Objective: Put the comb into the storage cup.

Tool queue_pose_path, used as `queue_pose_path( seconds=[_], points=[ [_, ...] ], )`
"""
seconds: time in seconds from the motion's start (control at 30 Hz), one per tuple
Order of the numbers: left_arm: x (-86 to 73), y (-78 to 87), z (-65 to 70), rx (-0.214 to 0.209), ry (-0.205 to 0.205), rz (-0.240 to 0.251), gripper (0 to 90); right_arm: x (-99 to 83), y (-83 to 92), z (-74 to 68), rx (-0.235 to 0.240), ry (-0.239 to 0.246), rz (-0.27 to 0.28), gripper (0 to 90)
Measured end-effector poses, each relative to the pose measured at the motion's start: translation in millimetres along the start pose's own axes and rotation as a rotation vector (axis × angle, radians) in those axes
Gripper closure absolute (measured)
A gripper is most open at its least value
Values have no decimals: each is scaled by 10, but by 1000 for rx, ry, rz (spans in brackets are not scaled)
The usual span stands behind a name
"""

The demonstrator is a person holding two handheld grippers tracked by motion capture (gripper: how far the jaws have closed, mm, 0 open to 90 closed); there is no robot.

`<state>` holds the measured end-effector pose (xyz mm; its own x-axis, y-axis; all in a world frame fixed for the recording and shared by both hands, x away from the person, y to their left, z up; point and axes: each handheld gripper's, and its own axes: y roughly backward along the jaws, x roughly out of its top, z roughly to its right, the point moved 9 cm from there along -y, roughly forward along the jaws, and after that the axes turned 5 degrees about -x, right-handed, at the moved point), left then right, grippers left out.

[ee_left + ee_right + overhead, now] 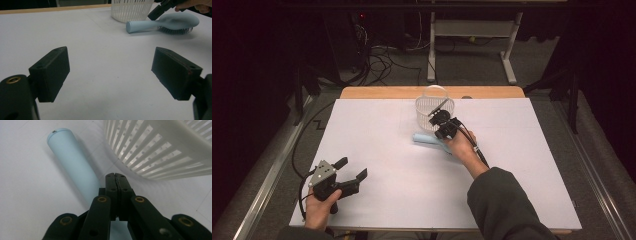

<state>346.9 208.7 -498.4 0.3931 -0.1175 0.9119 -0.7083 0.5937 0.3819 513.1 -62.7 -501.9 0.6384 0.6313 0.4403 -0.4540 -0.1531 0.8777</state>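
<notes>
The hairbrush [428, 139] was found lying flat on the white table [377, 150], near the middle of the far half and just on the near side of the white slatted basket [434, 111], which stood close to the far edge. Its long axis was judged to run roughly parallel to that far edge: the round end of the handle pointed toward the left edge, and the bristled head lay toward the right, largely covered in the high view by the right hand [460, 145].

The right gripper [116, 175] was seen poised directly over the handle, its jaws pressed together with nothing between them. In the right gripper view the pale blue handle ran out from beneath the jaws, away and to the left, with the basket wall just beside it; whether the jaws touched the handle could not be determined.

The left gripper [352, 170] was observed resting near the near left corner, well apart from the brush, with its jaws spread wide and empty. From it, the brush lay far ahead and to the right.

The right hand was therefore judged much the nearer. For a grip, the jaws would have to be parted first and set across the handle, square to its axis.
</notes>
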Motion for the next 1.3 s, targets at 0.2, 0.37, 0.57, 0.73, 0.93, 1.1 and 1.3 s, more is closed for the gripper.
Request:
queue_pose_path(
  seconds=[0.2,0.37,0.57,0.73,0.93,1.1,1.3],
  points=[
    [1,-3,1,0,0,0,159,-13,36,-49,14,16,-4,900],
    [1,-2,1,1,0,-1,159,34,20,-100,16,27,6,900],
    [0,-4,0,0,-1,-2,159,55,-2,-113,19,12,1,896],
    [1,-2,1,1,-1,-1,159,80,-49,-119,19,0,-9,900],
    [1,-2,0,1,-1,1,159,68,-81,-161,39,18,-25,900],
    [1,1,-1,2,-1,1,159,41,-84,-227,55,30,-35,900],
    [1,3,0,3,0,2,159,-2,-52,-282,84,37,-34,900]
  ],
)
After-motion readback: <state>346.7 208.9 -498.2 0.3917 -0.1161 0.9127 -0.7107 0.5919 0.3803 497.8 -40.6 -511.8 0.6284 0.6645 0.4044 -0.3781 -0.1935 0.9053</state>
